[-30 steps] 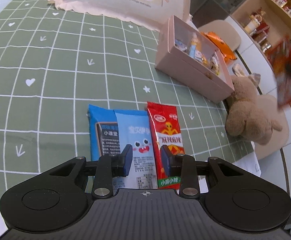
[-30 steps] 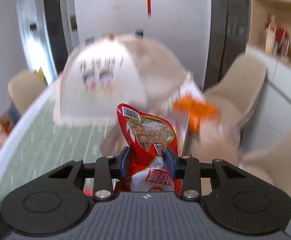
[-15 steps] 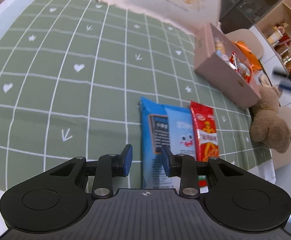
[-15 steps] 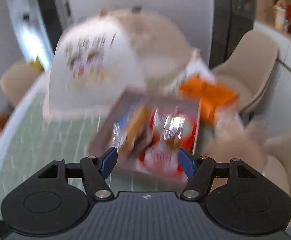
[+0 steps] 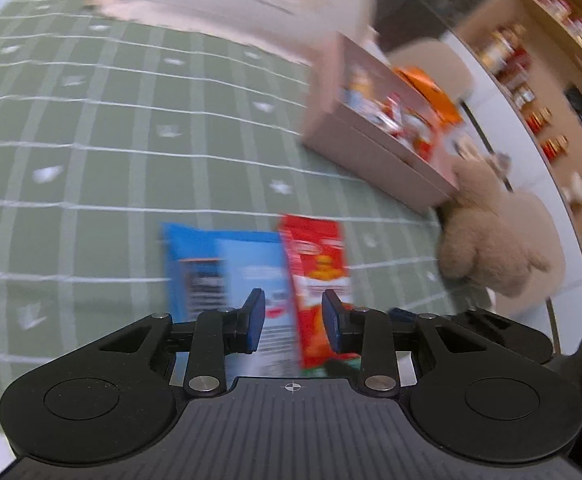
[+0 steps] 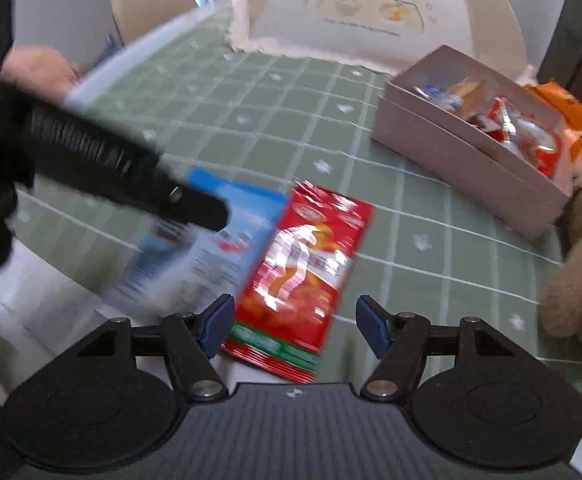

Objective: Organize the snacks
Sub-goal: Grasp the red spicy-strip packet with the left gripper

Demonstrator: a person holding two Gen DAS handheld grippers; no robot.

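Both claws empty above the snack packets on the green-checked bench.

Left wrist view: the left claw (image 5: 293, 320) stands narrowly parted with nothing between its pads, hanging over the pale blue packet (image 5: 251, 276) and the red packet (image 5: 319, 272), which lie side by side with a darker blue packet (image 5: 187, 256) at the near edge of the bench (image 5: 91, 160); the pink box (image 5: 371, 152), holding several snacks, sits further back, touching a plush bear (image 5: 487, 236). Right wrist view: the right claw (image 6: 295, 324) has just been opening and now gapes wide, empty, poised over the lower end of the red packet (image 6: 303, 272); the left claw (image 6: 195, 204) reaches in blurred over the pale blue packet (image 6: 211, 264), and the pink box (image 6: 463, 160) lies well apart beyond, in front of a cartoon-printed food cover (image 6: 371, 12).
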